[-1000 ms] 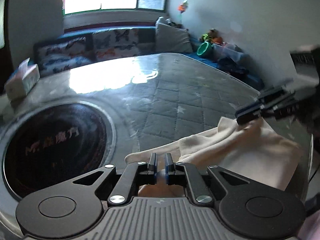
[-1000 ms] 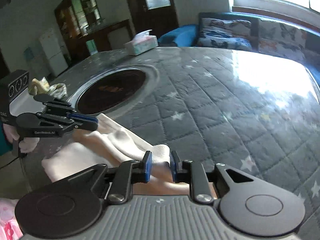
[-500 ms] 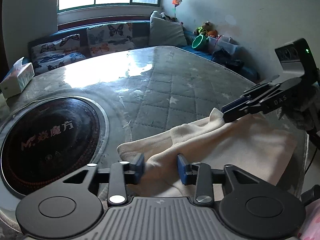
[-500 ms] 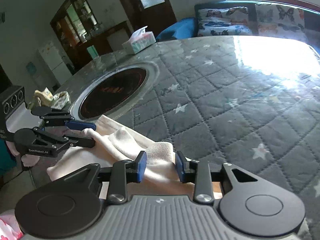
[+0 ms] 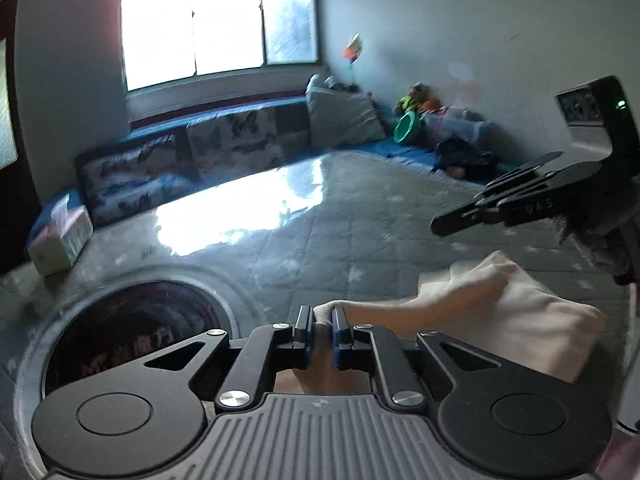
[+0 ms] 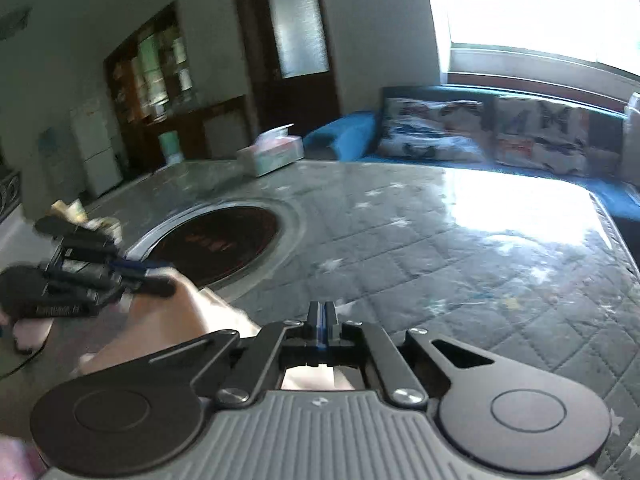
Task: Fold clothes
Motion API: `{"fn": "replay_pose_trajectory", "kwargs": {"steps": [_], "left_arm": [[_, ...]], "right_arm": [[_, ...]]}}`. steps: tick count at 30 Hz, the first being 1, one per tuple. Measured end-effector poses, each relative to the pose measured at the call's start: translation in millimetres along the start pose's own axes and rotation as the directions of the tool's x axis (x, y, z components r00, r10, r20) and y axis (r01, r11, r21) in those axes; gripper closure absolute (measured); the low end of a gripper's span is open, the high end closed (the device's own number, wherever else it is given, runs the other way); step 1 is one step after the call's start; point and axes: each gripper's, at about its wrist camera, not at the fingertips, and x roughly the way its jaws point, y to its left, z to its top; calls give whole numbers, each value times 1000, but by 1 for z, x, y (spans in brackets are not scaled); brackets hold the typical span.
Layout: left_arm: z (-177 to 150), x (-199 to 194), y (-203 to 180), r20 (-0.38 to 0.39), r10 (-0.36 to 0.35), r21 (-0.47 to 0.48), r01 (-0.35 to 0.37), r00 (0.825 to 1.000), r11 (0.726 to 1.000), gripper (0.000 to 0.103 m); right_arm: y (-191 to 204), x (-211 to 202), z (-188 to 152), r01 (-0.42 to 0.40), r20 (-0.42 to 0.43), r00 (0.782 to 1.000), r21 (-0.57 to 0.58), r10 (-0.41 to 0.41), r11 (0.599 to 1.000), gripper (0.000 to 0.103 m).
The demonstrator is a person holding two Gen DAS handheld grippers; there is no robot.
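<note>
1. At the surface near edge: your left gripper, fingers just closed and clamped on a fold of the cream cloth.
2. Your right gripper: fingers just closed, pressed together; cloth beneath, grip not visible.

cloth: on the table, in front of the left claw and to its right; one fold sits between its fingers.
right claw: over the table, beyond the cloth, to the right of the left claw.
round plate: set in the table, to the left of the left claw.
tissue box: on the table, far left, behind the round plate.
sofa: behind the table, under the window.
</note>
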Motion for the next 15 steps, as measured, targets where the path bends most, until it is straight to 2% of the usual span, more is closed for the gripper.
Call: {"fn": "replay_pose_trajectory", "kwargs": {"steps": [3,4,6,8,12,14,15], "left_arm": [[-9,24,0,-56,34,-6,-34,998,999,89],[-12,28,1,-71,34,-20,-36,997,999,88],[-15,31,1,-84,39,-30,-41,996,999,86],[-17,31,1,-83,46,-28,-49,995,998,83],[-16,28,-1,-66,34,-17,-35,997,999,84],[-16,27,-1,-65,29,-14,-30,997,999,85],[-16,28,-1,-64,25,-16,-26,998,1000,85]], "right_arm": [[-5,20,-5,3,-58,998,56,0,998,102],[-6,23,-6,-13,-80,997,76,20,997,97],[-4,25,-7,-36,-100,994,91,45,995,93],[-2,28,-8,-47,-132,989,85,59,995,73],[-5,35,-15,-32,-182,982,95,49,995,73],[-4,38,-19,-47,-195,979,96,65,994,87],[-1,38,-19,-48,-199,978,85,64,995,90]]}}
